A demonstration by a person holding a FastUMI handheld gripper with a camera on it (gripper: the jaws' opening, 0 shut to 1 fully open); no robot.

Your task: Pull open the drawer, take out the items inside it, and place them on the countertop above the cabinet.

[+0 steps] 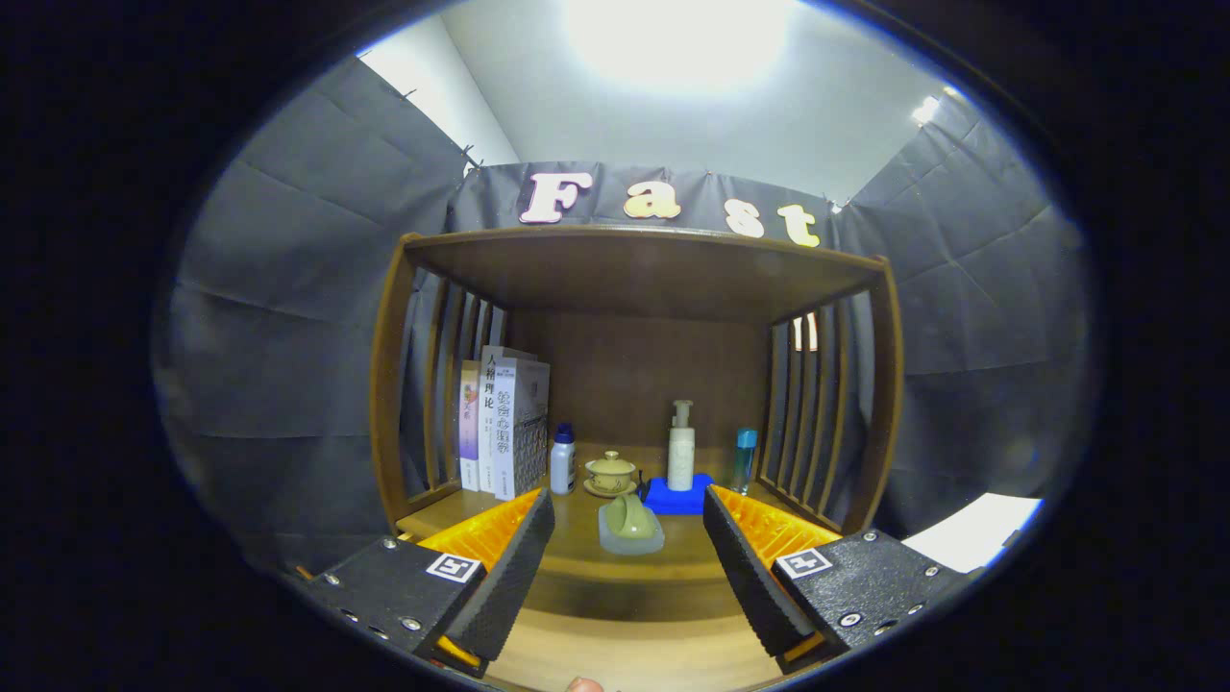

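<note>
While the gripper (629, 538) hangs wide open with nothing between its fingers, the wooden cabinet (634, 279) sits ahead, books (504, 423) at its left, a pump bottle (681, 447) on a blue pad (680, 497), and a green cup (630, 519) on the countertop (577, 538) between the fingers

Past my wide-spread gripper (627, 567) I see a pale green cup (632, 518) on a translucent grey-white pad (629, 538), and beyond it a yellow-green lidded bowl (611, 471). Further ahead, a cream pump bottle (681, 447) on a bright blue cloth (677, 497), a teal bottle (745, 459), and a white bottle (563, 459) with dark blue cap. White-spined books (504, 421); brown wooden shelf (634, 274).
</note>
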